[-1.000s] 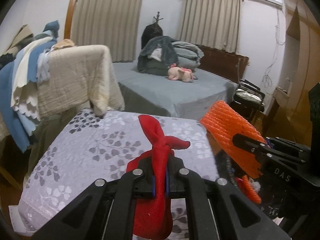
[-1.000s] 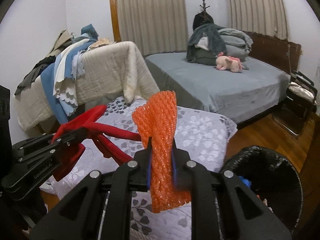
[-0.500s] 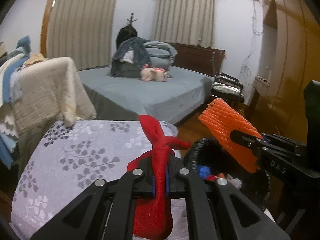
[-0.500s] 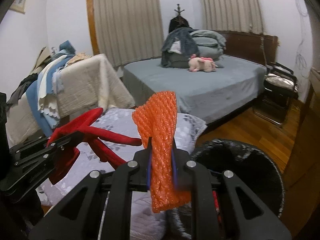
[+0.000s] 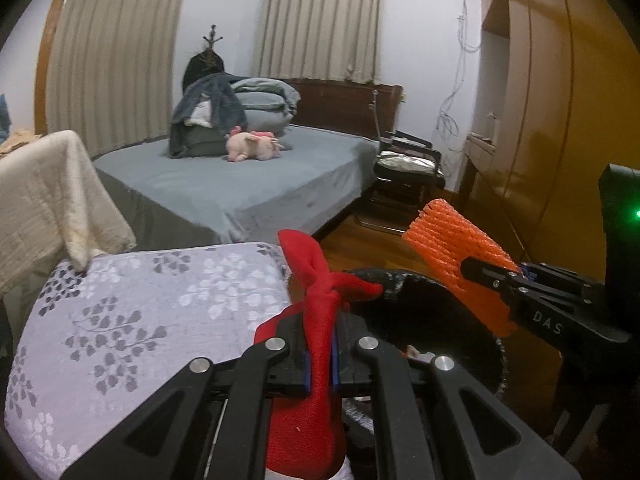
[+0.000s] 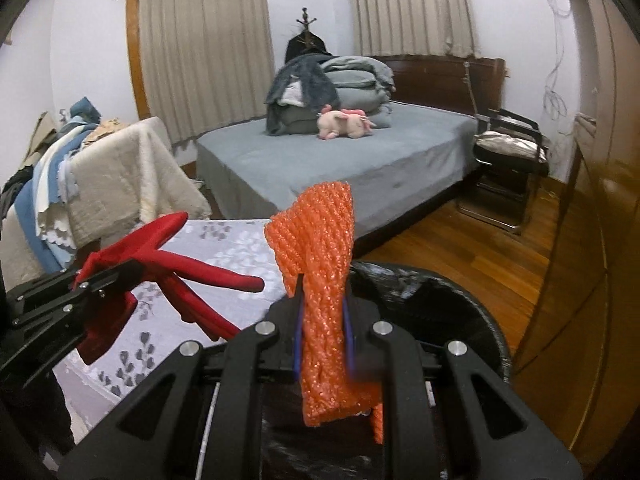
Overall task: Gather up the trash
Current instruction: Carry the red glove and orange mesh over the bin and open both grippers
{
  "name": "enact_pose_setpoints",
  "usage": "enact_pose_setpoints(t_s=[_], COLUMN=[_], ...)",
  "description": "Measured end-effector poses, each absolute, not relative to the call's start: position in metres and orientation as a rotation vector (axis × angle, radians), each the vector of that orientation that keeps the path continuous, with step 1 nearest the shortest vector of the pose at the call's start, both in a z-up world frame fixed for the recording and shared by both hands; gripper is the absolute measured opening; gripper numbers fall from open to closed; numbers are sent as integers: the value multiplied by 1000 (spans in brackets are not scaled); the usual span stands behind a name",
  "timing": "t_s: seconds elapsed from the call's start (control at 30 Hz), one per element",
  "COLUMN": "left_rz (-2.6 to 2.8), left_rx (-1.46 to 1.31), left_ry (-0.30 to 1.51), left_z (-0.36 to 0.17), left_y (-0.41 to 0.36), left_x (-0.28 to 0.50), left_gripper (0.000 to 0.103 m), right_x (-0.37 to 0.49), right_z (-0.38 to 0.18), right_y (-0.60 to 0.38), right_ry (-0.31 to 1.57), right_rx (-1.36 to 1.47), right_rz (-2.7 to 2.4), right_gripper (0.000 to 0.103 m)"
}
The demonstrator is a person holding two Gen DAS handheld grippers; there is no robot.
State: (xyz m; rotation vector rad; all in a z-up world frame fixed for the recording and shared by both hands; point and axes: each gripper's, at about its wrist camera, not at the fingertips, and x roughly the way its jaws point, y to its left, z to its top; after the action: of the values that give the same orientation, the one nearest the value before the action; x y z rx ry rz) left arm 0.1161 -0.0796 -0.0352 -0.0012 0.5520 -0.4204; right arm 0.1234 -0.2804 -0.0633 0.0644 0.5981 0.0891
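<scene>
The left gripper (image 5: 320, 354) has its fingers clamped on a knotted red cloth (image 5: 316, 312), which rises between the blue pads and hangs below them. From the right wrist view the same cloth (image 6: 168, 260) juts from the left gripper (image 6: 100, 280) over the patterned lilac cover (image 6: 224, 248). The right gripper (image 6: 322, 340) has its fingers closed narrowly on an orange foam net (image 6: 320, 280), a ribbed sleeve standing upright above the pads with its lower end dangling beneath. In the left wrist view this net (image 5: 460, 264) sticks out of the right gripper (image 5: 486, 274) at a slant, up and to the left.

Both pieces are held over a black-lined trash bin (image 6: 460, 312), whose round rim sits just beside the right edge of the lilac cover (image 5: 140, 300) (small scraps show inside the bin (image 5: 452, 320), too blurred to name). The net hangs above the bin's opening; the red cloth sits near its left rim.

Behind are a grey bed (image 5: 248, 184) with a pink plush toy (image 5: 252, 146) and folded bedding, a dark chair (image 5: 408, 168) beside it, and a cream blanket (image 5: 44, 192) draped at the left.
</scene>
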Motion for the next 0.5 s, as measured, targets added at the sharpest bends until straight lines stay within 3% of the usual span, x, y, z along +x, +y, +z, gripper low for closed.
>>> enact_pose_setpoints(t_s=[0.5], left_rz=[-547], left_rx=[34], left_ry=[560], left_z=[-52], left_y=[-137], left_x=[142], left_gripper=[6], right_x=[124], right_z=[-93], right_y=[-328], right_ry=[637], right_rx=[82], right_rz=[-36], right_gripper=[16])
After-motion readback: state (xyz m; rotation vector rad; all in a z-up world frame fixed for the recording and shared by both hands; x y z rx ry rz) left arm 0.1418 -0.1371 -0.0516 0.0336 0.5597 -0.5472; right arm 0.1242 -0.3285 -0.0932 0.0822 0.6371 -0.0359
